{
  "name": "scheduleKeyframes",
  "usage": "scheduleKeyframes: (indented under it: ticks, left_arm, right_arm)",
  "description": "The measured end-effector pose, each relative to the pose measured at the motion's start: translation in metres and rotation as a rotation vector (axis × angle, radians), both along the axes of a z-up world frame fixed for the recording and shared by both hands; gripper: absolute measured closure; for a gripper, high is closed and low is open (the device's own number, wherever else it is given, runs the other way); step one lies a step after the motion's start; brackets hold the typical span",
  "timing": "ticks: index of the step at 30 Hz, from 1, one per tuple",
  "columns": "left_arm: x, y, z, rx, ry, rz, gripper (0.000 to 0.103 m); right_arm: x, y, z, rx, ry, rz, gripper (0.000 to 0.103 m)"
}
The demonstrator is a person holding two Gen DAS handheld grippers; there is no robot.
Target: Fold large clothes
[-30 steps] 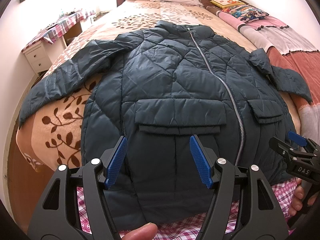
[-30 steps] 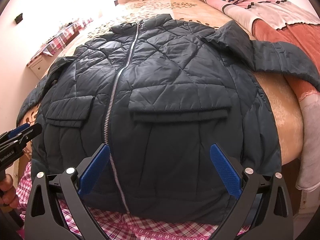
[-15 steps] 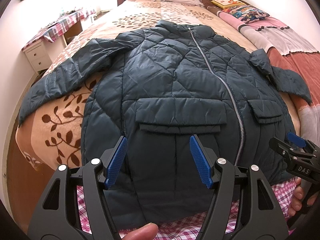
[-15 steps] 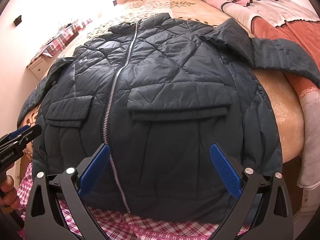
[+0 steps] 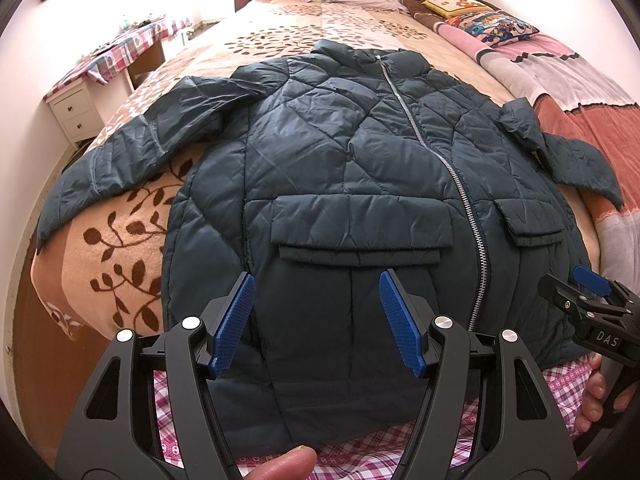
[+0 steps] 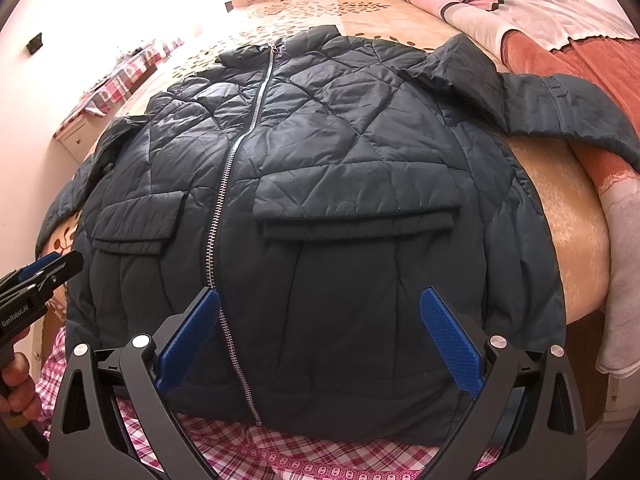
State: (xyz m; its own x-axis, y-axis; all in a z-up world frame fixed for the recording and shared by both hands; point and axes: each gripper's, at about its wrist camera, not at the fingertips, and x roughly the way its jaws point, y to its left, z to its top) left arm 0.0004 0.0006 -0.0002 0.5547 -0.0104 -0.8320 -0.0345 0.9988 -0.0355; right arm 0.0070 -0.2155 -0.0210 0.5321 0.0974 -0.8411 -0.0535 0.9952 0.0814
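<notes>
From our left wrist we see the jacket [image 5: 340, 168] spread flat, zipped, on the bed [image 5: 120, 248], collar toward twelve o'clock; our left gripper [image 5: 316, 320] hangs wide over its hem, gripping nothing. From our right wrist the jacket [image 6: 320, 184] fills the middle, one sleeve reaching to two o'clock, and our right gripper [image 6: 320, 344] stands wide and empty above the hem.

A bed [image 5: 120, 264] with a leaf-patterned blanket carries a dark quilted jacket [image 5: 344, 168], spread flat, zipped, sleeves out.
</notes>
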Motion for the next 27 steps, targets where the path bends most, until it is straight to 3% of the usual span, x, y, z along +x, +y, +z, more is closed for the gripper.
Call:
scheduleKeyframes:
  ticks: [27]
  left_arm:
    - [-0.010, -0.002, -0.011, 0.005, 0.007, -0.008, 0.038]
  right_arm:
    - [0.000, -0.010, 0.005, 0.017, -0.031, -0.031, 0.006]
